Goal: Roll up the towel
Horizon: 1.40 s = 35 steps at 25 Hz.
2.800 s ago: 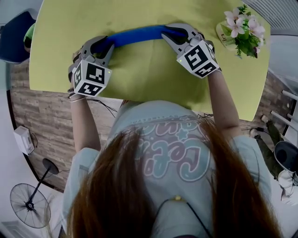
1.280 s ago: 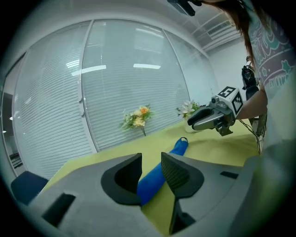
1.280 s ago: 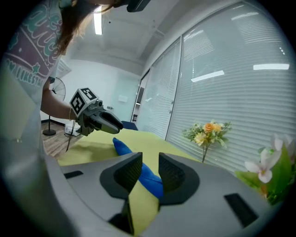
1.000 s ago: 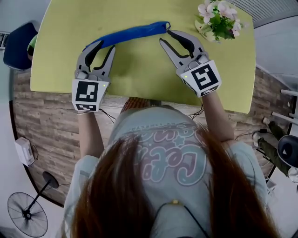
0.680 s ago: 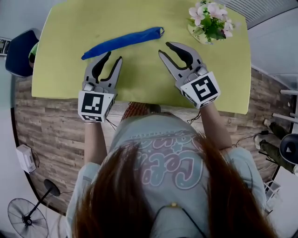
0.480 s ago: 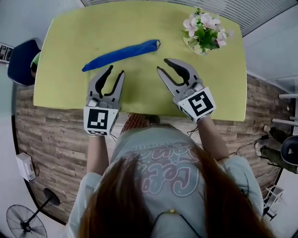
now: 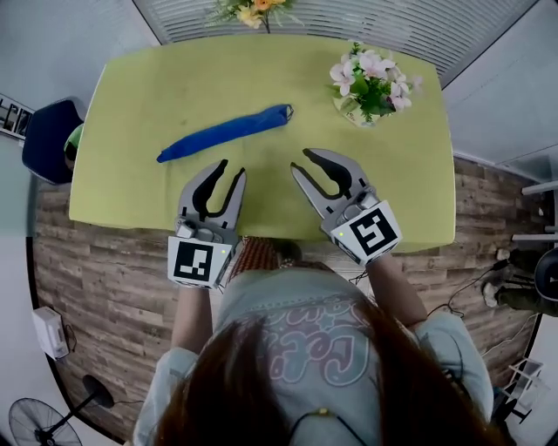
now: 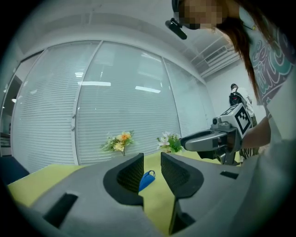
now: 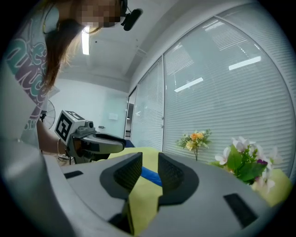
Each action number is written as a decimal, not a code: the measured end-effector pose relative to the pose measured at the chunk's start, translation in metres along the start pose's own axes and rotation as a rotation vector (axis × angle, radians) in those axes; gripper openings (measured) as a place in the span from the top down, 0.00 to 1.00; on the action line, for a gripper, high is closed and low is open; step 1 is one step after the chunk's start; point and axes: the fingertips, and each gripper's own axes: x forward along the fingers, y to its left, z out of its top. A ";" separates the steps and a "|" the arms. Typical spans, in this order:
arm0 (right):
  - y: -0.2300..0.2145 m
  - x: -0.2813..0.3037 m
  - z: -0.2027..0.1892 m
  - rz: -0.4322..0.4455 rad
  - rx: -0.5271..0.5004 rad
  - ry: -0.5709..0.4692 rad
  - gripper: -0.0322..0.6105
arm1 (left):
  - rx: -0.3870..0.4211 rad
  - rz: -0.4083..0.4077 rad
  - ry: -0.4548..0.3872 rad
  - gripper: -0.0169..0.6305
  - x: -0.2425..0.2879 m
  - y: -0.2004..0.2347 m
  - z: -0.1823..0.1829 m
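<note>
The blue towel (image 7: 225, 132) lies rolled into a long thin roll on the yellow-green table (image 7: 261, 78), slanting from lower left to upper right. Both grippers hang apart from it, nearer the table's front edge. My left gripper (image 7: 231, 172) is open and empty; my right gripper (image 7: 298, 160) is open and empty too. In the left gripper view my left gripper (image 8: 151, 166) frames one end of the towel (image 8: 147, 180) far off between the jaws, with the right gripper (image 8: 182, 142) to the right. In the right gripper view a strip of towel (image 9: 149, 175) shows beyond my right gripper (image 9: 150, 167).
A pot of pink and white flowers (image 7: 370, 78) stands at the table's back right. A bunch of orange flowers (image 7: 248, 10) sits at the back edge by the blinds. A dark blue chair (image 7: 48, 139) is left of the table.
Both grippers have let go of the towel's ends and drawn back toward the front edge. The rolled towel stays on the table.
</note>
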 end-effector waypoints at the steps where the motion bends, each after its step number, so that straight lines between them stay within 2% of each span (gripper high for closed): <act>1: 0.001 -0.002 0.000 0.004 0.009 -0.004 0.79 | 0.005 -0.008 0.000 0.80 0.000 -0.004 0.001; 6: 0.006 -0.007 0.004 0.000 0.009 -0.021 0.93 | -0.023 -0.027 -0.007 0.86 -0.001 -0.015 0.004; 8: 0.007 -0.008 0.007 0.001 -0.006 -0.029 0.94 | -0.032 -0.035 -0.017 0.88 0.000 -0.017 0.006; 11: 0.007 -0.011 0.014 -0.009 -0.036 -0.054 0.94 | -0.034 -0.049 -0.037 0.91 0.002 -0.021 0.010; 16: 0.007 -0.016 0.015 -0.010 0.004 -0.074 0.94 | -0.044 -0.066 -0.061 0.93 0.003 -0.029 0.013; 21: 0.006 -0.012 0.016 -0.017 -0.011 -0.081 0.94 | -0.040 -0.088 -0.068 0.95 0.007 -0.033 0.014; 27: -0.004 -0.017 0.012 -0.055 0.038 -0.062 0.95 | -0.027 -0.098 -0.062 0.95 0.007 -0.037 0.012; 35: -0.005 -0.019 0.009 -0.086 0.029 -0.047 0.95 | -0.028 -0.087 -0.061 0.95 0.003 -0.036 0.010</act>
